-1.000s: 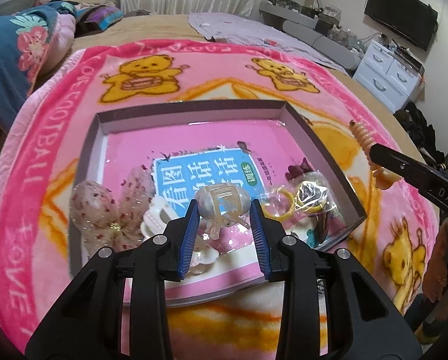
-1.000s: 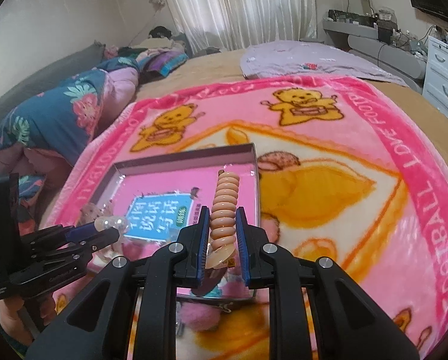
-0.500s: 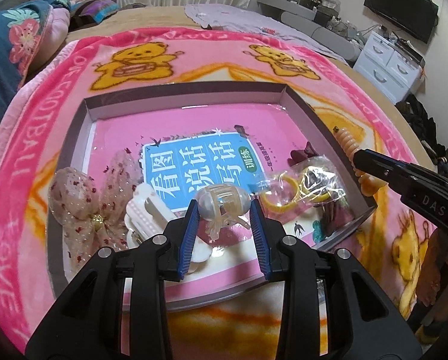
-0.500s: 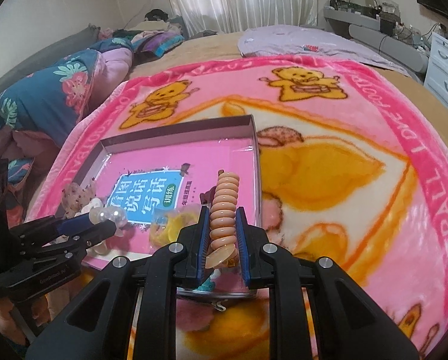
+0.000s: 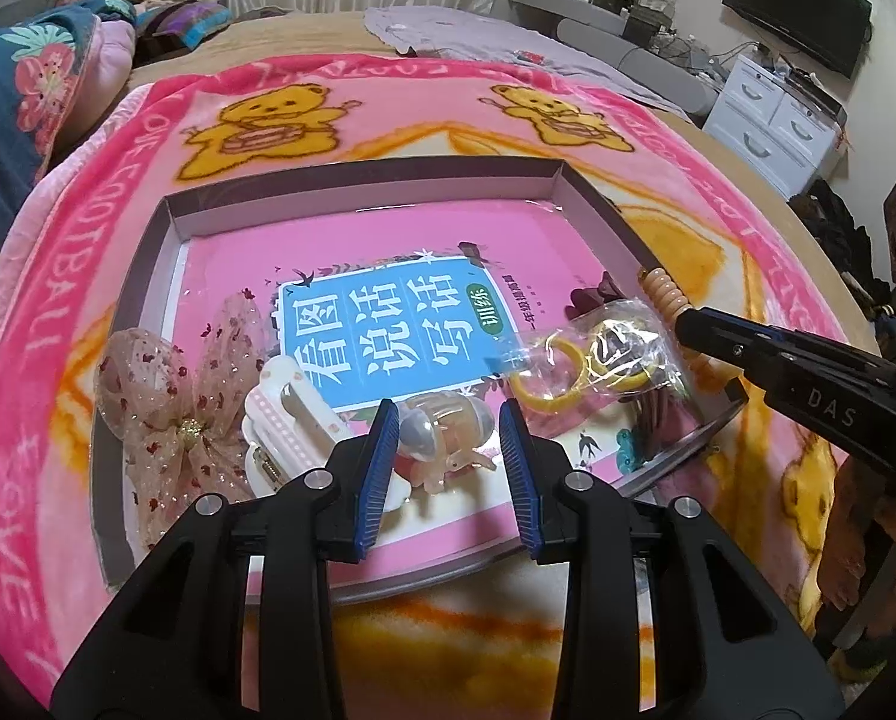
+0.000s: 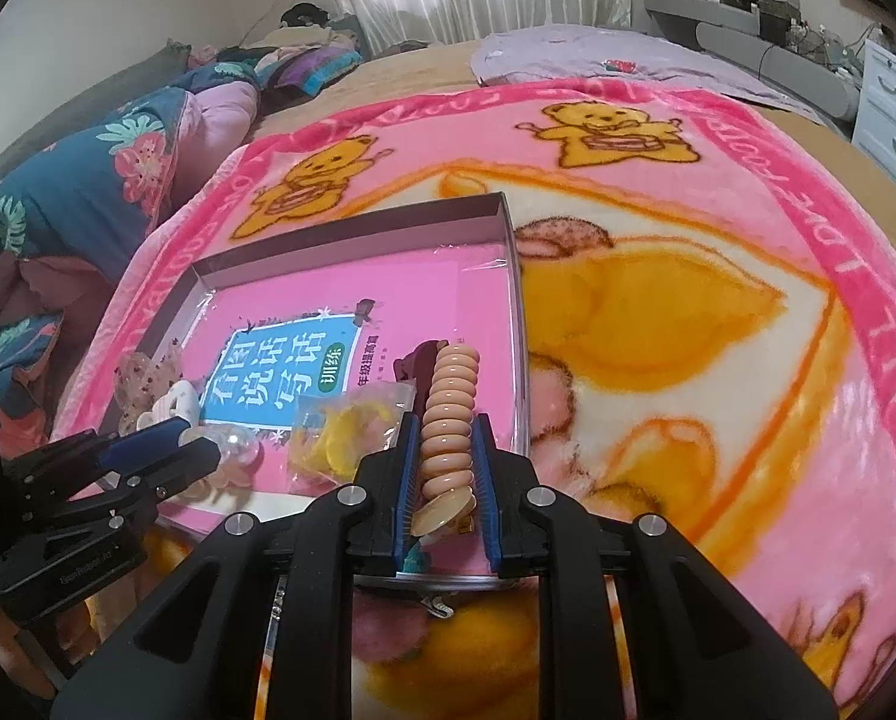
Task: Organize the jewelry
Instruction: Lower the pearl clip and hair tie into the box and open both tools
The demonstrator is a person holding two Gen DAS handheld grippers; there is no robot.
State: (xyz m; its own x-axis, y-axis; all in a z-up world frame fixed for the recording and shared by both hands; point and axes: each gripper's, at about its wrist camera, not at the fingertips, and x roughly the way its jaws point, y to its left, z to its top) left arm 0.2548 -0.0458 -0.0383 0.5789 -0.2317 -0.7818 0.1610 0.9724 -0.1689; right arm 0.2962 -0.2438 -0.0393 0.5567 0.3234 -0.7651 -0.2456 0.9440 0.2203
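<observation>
While both tongs grip hair pieces, each hangs over the tray's near edge.
Right gripper (image 6: 444,480) clenches coil hair tie (image 6: 448,414), long axis up-frame, over tray (image 6: 511,252) right corner; left gripper (image 5: 448,456) clamps clear claw clip (image 5: 441,429), lower centre.

A bed (image 5: 339,30) carries a pink bear-print blanket (image 5: 387,114); on it sits a shallow grey box (image 5: 363,180).

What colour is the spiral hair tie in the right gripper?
Peach-beige, glossy; the spiral hair tie shows best in the right wrist view, clamped in the right gripper.
</observation>
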